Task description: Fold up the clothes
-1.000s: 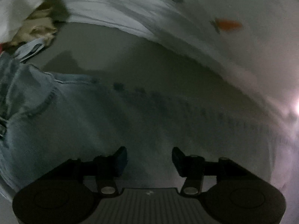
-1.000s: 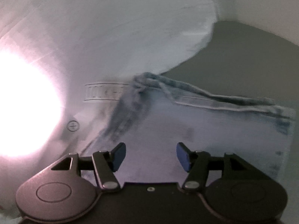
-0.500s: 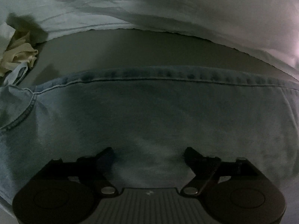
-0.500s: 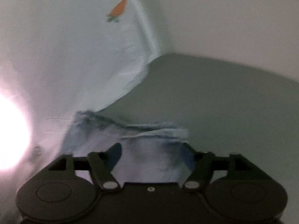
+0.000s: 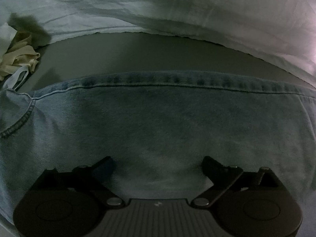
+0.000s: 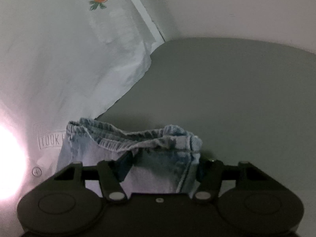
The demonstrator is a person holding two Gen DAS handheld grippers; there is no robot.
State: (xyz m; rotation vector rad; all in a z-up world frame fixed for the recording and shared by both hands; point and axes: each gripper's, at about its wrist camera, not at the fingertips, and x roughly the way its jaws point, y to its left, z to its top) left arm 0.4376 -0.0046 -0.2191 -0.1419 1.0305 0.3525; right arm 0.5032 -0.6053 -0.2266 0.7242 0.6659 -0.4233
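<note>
**Denim hem between the right jaws; left jaws spread over the flat leg**

The right gripper (image 6: pixel 163 166) is the nearer one to a grab: the bunched hem end of the light-blue denim jeans (image 6: pixel 138 158) sits right betw. its fingers, which are closing on it; left finger (image 6: pixel 123 166) looks tucked under a raised fold, right finger mostly hidden behind the side seam; can't tell whether the pads press yet, so I read it as not quite gripped. From these jaws the garment runs back toward the camera and off to the left; its long axis lies crosswise to the gripper's line, approx.

Left gripper (image 5: pixel 158 165) hovers low over the broad flat panel of the same jeans (image 5: pixel 158 118); jaws opening, now very wide, nothing pinched betw. them; cloth lies under and ahead of both fingers. Just beyond, a stitched seam edge runs left-to-right across the whole view, parallel to the gap betw. the jaws; a curved pocket seam sits far left.

Textures: denim is faded, thick, softly napped, w/ double stitching; hem rumpled and standing up in layers.

Further out: smooth grey table surface (image 6: pixel 227 88), bare beyond the hem; then a wrinkled white sheet w/ orange carrot print (image 5: pixel 138 13) along the far edge; a crumpled cream cloth (image 5: pixel 19 57) far left of the left jaws.
</note>
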